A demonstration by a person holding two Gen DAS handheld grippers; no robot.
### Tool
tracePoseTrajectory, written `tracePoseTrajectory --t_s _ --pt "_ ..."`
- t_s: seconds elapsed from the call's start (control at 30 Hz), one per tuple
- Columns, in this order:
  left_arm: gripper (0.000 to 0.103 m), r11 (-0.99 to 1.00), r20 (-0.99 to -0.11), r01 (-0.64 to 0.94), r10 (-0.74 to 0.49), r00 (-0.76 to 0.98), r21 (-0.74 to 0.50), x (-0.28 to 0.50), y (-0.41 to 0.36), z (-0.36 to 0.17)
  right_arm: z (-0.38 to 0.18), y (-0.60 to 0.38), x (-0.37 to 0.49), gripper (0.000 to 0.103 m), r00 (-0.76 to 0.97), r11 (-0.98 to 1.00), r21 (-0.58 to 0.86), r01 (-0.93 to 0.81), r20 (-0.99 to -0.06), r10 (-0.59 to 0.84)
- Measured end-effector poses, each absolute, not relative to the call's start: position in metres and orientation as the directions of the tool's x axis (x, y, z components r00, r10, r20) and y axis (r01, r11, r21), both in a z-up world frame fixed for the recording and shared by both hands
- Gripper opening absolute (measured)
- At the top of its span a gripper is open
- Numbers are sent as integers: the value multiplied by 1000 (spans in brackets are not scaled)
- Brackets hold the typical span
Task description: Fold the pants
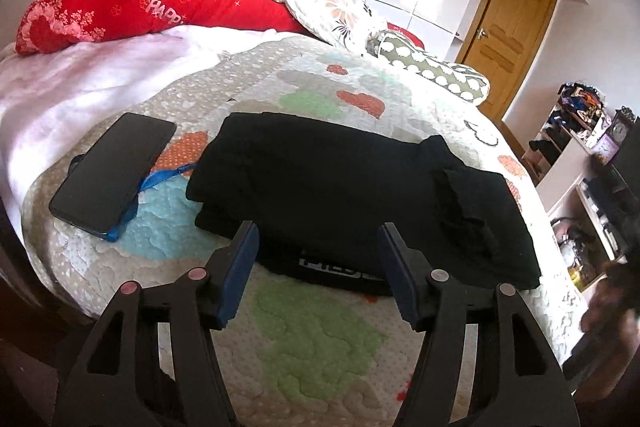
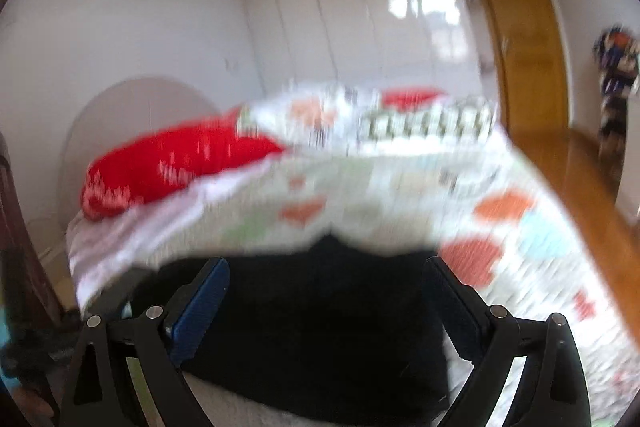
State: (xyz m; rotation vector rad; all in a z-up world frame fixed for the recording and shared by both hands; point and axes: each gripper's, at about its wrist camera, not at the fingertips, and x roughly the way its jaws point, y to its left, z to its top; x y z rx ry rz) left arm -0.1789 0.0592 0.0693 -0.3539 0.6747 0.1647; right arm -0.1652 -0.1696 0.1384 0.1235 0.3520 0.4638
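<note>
Since the black pants (image 1: 340, 187) lie in a compact stack on the quilted bed (image 1: 320, 339), folding looks nearly done; left claw (image 1: 316, 267) and right claw (image 2: 324, 299) gape apart, empty.

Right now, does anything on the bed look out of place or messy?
A black phone with a blue strap lies on the quilt beside the folded black pants. The pants' right end is lumpy, not flat. Both claws are open.
</note>
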Motion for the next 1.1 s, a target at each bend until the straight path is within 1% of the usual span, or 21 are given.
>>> tracePoseTrajectory --t_s 0.07,0.1,0.2,0.23,0.27,0.4,0.47,0.53,0.6,0.63,0.8,0.93,1.0,1.07,1.1 --pt "62 930 -632 -256 35 774 -263 -179 58 68 139 -180 -172 103 851 865 257 -431 -201 485" --pt "62 932 -632 -255 37 774 -258 -179 57 67 138 -182 -171 103 852 864 268 -426 -201 483" --pt "62 934 -632 -255 43 773 -249 -180 57 64 127 -177 -157 103 826 877 266 -401 -310 471" --pt "62 933 -636 -254 38 771 -253 -179 58 62 121 -173 -151 103 803 876 266 -401 -359 477" --pt "62 932 -637 -256 35 770 -258 -179 59 61 118 -171 -149 103 794 876 269 -401 -376 479" --pt "62 917 -646 -268 15 763 -295 -178 68 55 111 -157 -151 103 768 866 269 -422 -401 499" --pt "62 899 -644 -275 -11 765 -342 -181 76 54 109 -145 -147 103 743 859 253 -445 -432 511" --pt "62 876 -630 -278 -37 776 -394 -187 84 54 111 -130 -142 103 704 840 241 -486 -462 539" --pt "66 840 -628 -294 -69 775 -455 -193 95 51 113 -112 -142 103 662 813 218 -540 -486 571" --pt "67 826 -628 -303 -77 774 -475 -195 98 49 115 -103 -142 103 640 794 207 -571 -493 589" --pt "67 759 -636 -353 -103 765 -547 -201 112 40 123 -60 -142 97 551 699 150 -699 -511 660" --pt "67 745 -650 -368 -114 751 -556 -191 113 35 127 -21 -140 97 519 635 47 -771 -532 669" --pt "67 738 -660 -393 -94 745 -548 -186 113 34 126 -4 -134 97 486 600 30 -799 -557 674" --pt "67 724 -670 -414 -89 737 -551 -179 115 30 122 16 -123 97 436 573 32 -819 -613 658" --pt "67 716 -672 -423 -86 736 -555 -177 116 29 116 29 -114 97 400 560 36 -828 -662 634"
